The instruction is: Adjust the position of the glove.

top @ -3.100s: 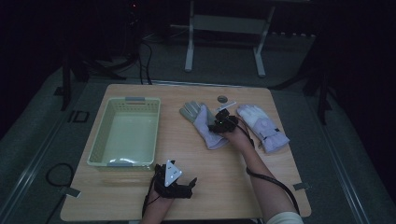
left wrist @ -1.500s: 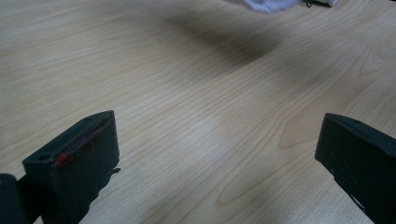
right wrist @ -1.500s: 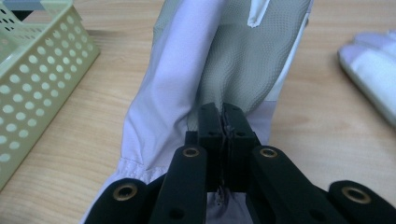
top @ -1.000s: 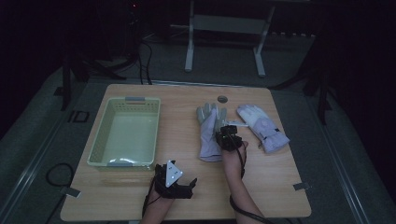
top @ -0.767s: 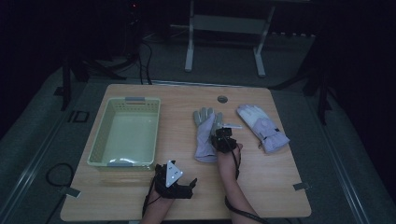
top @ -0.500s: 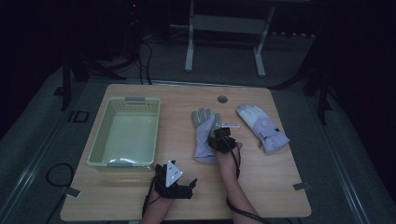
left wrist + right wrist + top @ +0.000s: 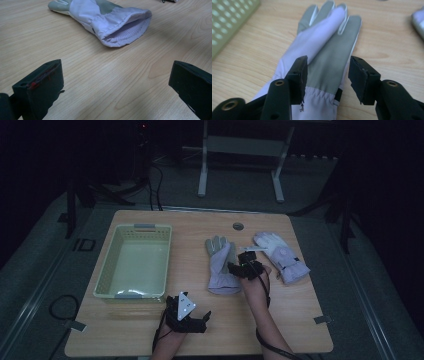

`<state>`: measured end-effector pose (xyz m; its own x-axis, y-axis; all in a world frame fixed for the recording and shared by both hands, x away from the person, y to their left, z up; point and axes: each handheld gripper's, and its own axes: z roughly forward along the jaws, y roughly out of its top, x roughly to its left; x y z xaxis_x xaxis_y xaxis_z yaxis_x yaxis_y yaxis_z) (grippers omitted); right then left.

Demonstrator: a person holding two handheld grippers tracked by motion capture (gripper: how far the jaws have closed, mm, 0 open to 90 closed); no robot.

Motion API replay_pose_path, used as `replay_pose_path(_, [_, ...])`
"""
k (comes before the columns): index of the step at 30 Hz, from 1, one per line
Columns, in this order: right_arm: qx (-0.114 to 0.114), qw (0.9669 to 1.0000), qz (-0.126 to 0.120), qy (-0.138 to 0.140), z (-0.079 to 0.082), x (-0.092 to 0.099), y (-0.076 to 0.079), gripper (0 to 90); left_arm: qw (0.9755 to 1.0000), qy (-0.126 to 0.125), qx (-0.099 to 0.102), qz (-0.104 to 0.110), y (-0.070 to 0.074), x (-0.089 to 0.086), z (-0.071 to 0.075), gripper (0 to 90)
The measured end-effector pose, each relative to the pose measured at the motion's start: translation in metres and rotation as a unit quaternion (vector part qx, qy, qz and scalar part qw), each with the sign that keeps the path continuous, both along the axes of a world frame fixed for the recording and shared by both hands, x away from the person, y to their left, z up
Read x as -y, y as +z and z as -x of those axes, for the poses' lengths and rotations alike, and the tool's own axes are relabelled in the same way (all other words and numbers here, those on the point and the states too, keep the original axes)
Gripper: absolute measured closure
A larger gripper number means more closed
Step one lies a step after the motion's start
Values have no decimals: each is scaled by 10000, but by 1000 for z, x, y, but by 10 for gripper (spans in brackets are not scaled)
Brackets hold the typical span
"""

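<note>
A pale lilac glove with grey fingers (image 7: 218, 265) lies flat on the wooden table (image 7: 280, 315), fingers pointing away from me. My right gripper (image 7: 243, 268) hovers just over its cuff end. In the right gripper view the gripper (image 7: 328, 67) stands open, its jaws having just been opening, and the glove (image 7: 327, 37) lies below and between them, not pressed. My left gripper (image 7: 189, 314) rests near the front edge with its jaws (image 7: 117, 85) wide apart on bare wood, facing the glove's open cuff (image 7: 125, 30). A second glove (image 7: 280, 256) lies to the right.
A pale green plastic basket (image 7: 135, 227) stands on the left half of the table, and its perforated wall (image 7: 227, 20) shows in the right gripper view. A small round hole (image 7: 238, 226) sits near the far edge. Cables trail from both grippers.
The right gripper dragged the middle glove away from the other one and a little nearer to me, then opened and let it go. The left gripper stayed still.
</note>
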<state>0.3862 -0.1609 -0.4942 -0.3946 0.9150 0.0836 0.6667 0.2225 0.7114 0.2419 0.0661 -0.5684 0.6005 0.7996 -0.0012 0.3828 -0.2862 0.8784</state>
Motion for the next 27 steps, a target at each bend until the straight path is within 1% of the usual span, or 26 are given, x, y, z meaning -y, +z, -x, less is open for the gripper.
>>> replay_pose_path(1, [0, 10000, 0, 0, 0, 0, 0, 491, 10000, 0, 0, 0, 0, 0, 0, 0])
replay_pose_path(2, [68, 10000, -13, 34, 1, 4, 5, 477, 10000, 9, 5, 11, 0, 0, 0, 0])
replay_pose_path(3, [68, 10000, -13, 34, 1, 4, 5, 477, 10000, 9, 5, 11, 0, 0, 0, 0])
replay_pose_path(6, [106, 9997, 1, 231, 0, 10, 10, 459, 10000, 4, 7, 11, 0, 0, 0, 0])
replay_pose_path(7, [127, 9994, 52, 310, -1, 11, 11, 458, 10000, -24, 6, 9, 0, 0, 0, 0])
replay_pose_path(9, [146, 9987, 103, 476, -2, 16, 12, 474, 10000, -44, 3, 13, 0, 0, 0, 0])
replay_pose_path(11, [113, 9987, 97, 496, -3, 20, 13, 482, 10000, -47, -3, 19, 0, 0, 0, 0])
replay_pose_path(12, [111, 9983, 63, 568, -4, 23, 13, 484, 10000, -43, -11, 29, 0, 0, 0, 0])
replay_pose_path(14, [188, 9971, 8, 742, -6, 34, 16, 492, 10000, -47, -4, 28, 0, -1, 0, 0])
replay_pose_path(15, [188, 9971, 8, 742, -6, 34, 16, 492, 10000, -42, 4, 23, 0, -1, 0, 0])
replay_pose_path(16, [239, 9961, 48, 848, -7, 40, 18, 488, 10000, -39, 4, 19, 0, 0, 0, 0])
replay_pose_path(17, [244, 9960, 119, 851, -8, 43, 18, 488, 10000, -38, 2, 19, 0, 0, 0, 0])
replay_pose_path(18, [244, 9960, 119, 851, -8, 43, 18, 488, 10000, -38, 2, 19, 0, 0, 0, 0])
replay_pose_path(19, [205, 9959, 189, 864, -9, 46, 19, 488, 10000, -39, 1, 28, 0, 0, 0, 0])
replay_pose_path(20, [156, 9958, 283, 862, -12, 53, 19, 489, 10000, -37, 6, 36, 0, -1, 0, 0])
replay_pose_path(21, [156, 9958, 283, 862, -12, 53, 19, 489, 10000, -37, 6, 34, 0, -1, 0, 0])
replay_pose_path(22, [139, 9951, 301, 931, -13, 62, 19, 491, 10000, -31, 6, 31, 0, -1, 0, 0])
replay_pose_path(23, [139, 9951, 301, 931, -13, 62, 19, 491, 10000, -31, 6, 31, 0, -1, 0, 0])
replay_pose_path(24, [177, 9947, 449, 904, -14, 71, 20, 496, 10000, -28, 10, 34, 0, -1, 0, 0])
replay_pose_path(25, [177, 9947, 449, 904, -14, 71, 20, 496, 10000, -24, 14, 36, 0, -1, 0, 0])
replay_pose_path(27, [238, 9940, 501, 946, -15, 81, 20, 497, 10000, -14, 15, 46, 0, -1, 0, 0])
